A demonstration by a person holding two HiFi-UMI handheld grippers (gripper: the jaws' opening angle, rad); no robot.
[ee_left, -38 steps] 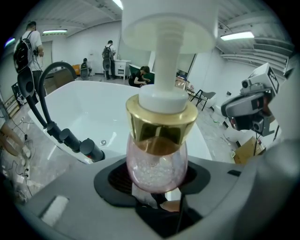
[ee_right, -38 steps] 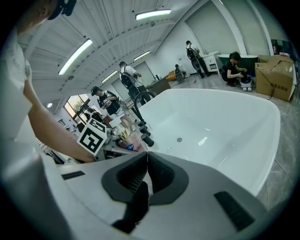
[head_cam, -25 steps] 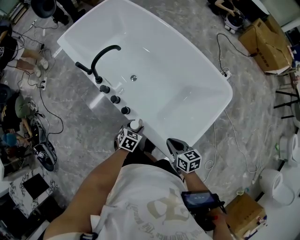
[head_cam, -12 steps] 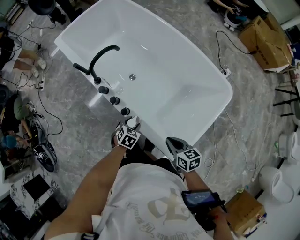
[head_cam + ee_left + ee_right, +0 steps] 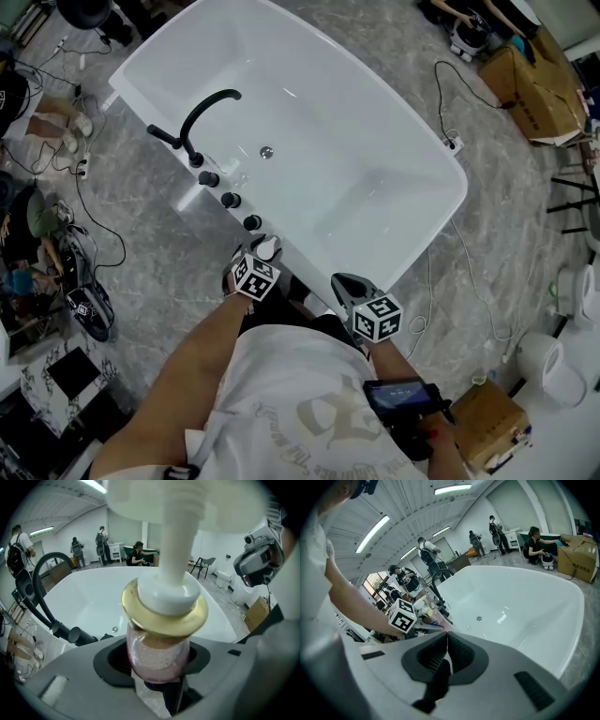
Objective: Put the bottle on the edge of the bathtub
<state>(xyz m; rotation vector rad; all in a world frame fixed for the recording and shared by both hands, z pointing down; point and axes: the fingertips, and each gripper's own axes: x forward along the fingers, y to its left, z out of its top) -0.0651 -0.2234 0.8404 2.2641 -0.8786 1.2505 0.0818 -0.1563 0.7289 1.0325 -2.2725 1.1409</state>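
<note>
Below me on the grey marbled floor (image 5: 150,234) stands the white bathtub (image 5: 356,122), long side toward me. On its near rim a black faucet (image 5: 208,111) arches over the basin, with a row of black knobs (image 5: 231,200) running from it toward my hands. My right gripper (image 5: 446,645) hangs just off the tub's near edge, jaws pressed together with nothing between them. My left gripper (image 5: 264,255) is at the rim just beside the last knob, its jaws spread wide and clamped on the bottle (image 5: 158,656). The pink, glittery body sits upright between the pads, gold collar (image 5: 165,616) and white pump (image 5: 180,536) rising above. Whether its base touches the rim I cannot tell.
</note>
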